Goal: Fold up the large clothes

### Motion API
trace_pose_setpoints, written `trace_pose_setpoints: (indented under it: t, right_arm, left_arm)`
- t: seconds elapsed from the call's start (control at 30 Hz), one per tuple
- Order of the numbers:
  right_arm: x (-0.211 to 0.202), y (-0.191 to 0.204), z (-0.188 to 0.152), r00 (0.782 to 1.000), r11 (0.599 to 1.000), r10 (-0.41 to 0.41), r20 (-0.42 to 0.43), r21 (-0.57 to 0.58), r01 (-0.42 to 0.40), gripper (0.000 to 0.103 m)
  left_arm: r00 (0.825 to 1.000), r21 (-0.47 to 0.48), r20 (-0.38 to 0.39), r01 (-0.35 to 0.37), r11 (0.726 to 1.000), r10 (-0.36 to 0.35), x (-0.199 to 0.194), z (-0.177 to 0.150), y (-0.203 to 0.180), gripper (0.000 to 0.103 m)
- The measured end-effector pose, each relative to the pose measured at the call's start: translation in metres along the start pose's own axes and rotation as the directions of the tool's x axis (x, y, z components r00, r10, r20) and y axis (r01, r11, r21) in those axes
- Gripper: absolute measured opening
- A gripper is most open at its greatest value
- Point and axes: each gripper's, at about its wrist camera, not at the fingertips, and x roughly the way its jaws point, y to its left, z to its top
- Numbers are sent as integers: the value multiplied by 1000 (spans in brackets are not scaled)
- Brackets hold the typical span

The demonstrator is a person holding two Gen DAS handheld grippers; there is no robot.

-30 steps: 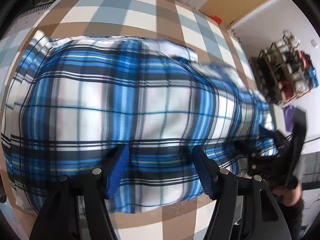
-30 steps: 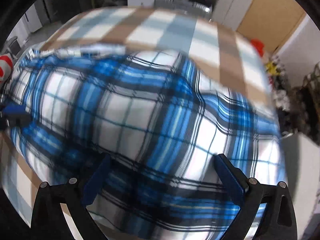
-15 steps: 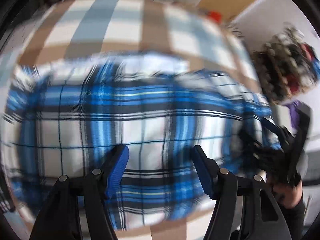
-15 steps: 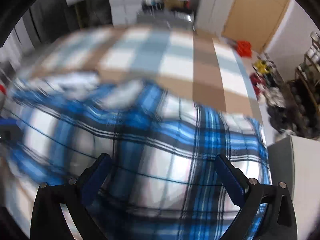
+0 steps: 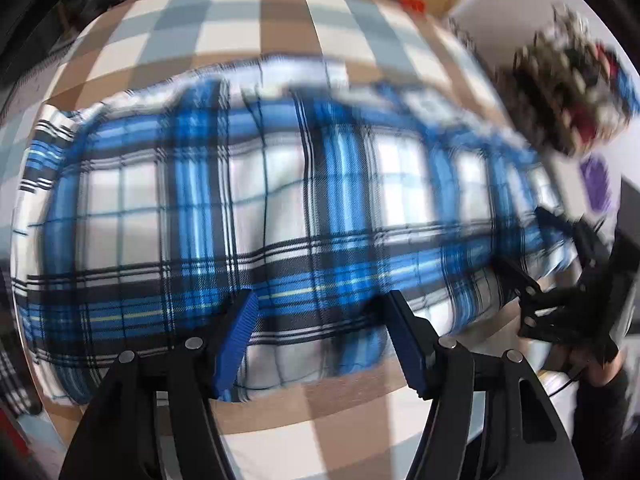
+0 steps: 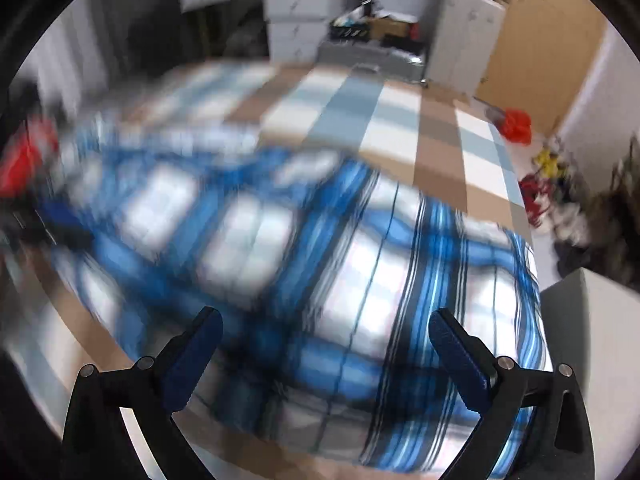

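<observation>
Soft blue-plaid shirt point(image 5: 280, 208) lies on the checked cloth point(image 5: 280, 32); both grippers' fingers point(image 5: 236, 336) spread, seemingly empty.

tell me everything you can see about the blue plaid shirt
The blue plaid shirt is a large woven-looking garment checked in blue, white and black with thin yellow lines. It lies spread across a tan, grey and white checked cloth, its long side running left to right, with a paler layer showing along the far edge. It looks mostly flat with soft ripples. Both the left gripper and the right gripper are open just above its near edge, gripping nothing.
</observation>
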Motion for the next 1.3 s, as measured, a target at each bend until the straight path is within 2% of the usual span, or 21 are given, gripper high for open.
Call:
trace_pose_setpoints:
  t: [0.03,0.07,0.17,0.27,0.33,0.37,0.43,0.47,0.5,0.53,0.6,0.67,0.73,0.8,0.87,0.93,0.97,1.03,1.1,1.2,1.3]
  right_arm:
    - [9,5,-7,1000,999,-12,-17,-34,11,102]
    - [7,2,-13,999,1000,9,38,-13,-8,103]
    - [2,-8,-12,1000,998,23,0,62,-23,103]
    - [-39,1,-11,992,999,15,127,48,-21,103]
    - [-53,12,-13,986,1000,18,166,17,-22,103]
    - [-54,19,-14,987,1000,-2,158,-8,3,103]
    - [-37,30,-18,994,995,-65,89,-71,71,103]
    - [-23,33,-22,994,990,-103,42,-96,107,103]
    - [-13,33,-29,995,990,-103,11,-92,103,102]
    - [-16,24,-33,997,998,-62,42,-29,64,103]
    - [-19,11,-37,1000,999,-1,-27,52,2,103]
    - [-36,2,-42,1000,998,5,20,68,-6,103]
    - [-51,-17,-47,998,992,8,64,125,-16,103]
    - [-63,-49,-56,994,962,46,104,264,-72,103]
    - [-60,-83,-70,991,905,71,113,411,-112,103]
    - [-45,-98,-83,992,866,107,64,484,-124,103]
    - [-35,-104,-92,991,849,135,27,513,-129,103]
    - [-28,-111,-105,988,832,149,28,536,-141,103]
    - [-36,-114,-108,989,824,147,21,551,-134,103]
    - [-62,-119,-113,985,788,134,107,591,-171,103]
    - [-95,-109,-109,972,799,111,206,564,-210,103]
  left_arm:
    - [1000,23,24,-11,1000,10,5,2,0,60]
    - [999,28,49,-11,1000,9,6,1,3,60]
    - [999,0,41,-14,1000,14,2,0,4,60]
    - [999,-23,34,-20,1000,20,-19,-10,2,60]
    - [997,11,70,-10,1000,9,-28,-17,-1,60]
    - [996,31,81,-47,998,44,-27,-20,0,60]
    - [994,20,31,-108,994,107,-10,-30,9,60]
    - [996,-13,-14,-88,996,87,5,-33,23,60]
    - [999,-36,-13,-49,998,48,7,-37,33,65]
    - [999,-29,52,-4,1000,5,-3,-41,38,65]
    - [999,-79,31,24,997,-22,-8,-46,52,64]
    - [995,-139,73,72,988,-62,-26,-54,69,64]
    - [993,-143,114,43,989,-26,-41,-59,83,64]
    - [992,-161,121,52,986,-32,-51,-71,103,64]
    - [990,-238,112,109,965,-85,-49,-78,130,64]
    - [985,-284,107,158,946,-133,-39,-85,143,62]
    - [974,-288,147,206,935,-170,-43,-91,146,64]
    - [963,-310,162,257,915,-216,-41,-93,151,64]
    - [962,-338,170,262,904,-215,-45,-96,151,64]
    - [955,-313,216,264,912,-202,-54,-90,140,64]
    - [955,-298,232,251,921,-186,-45,-84,136,64]
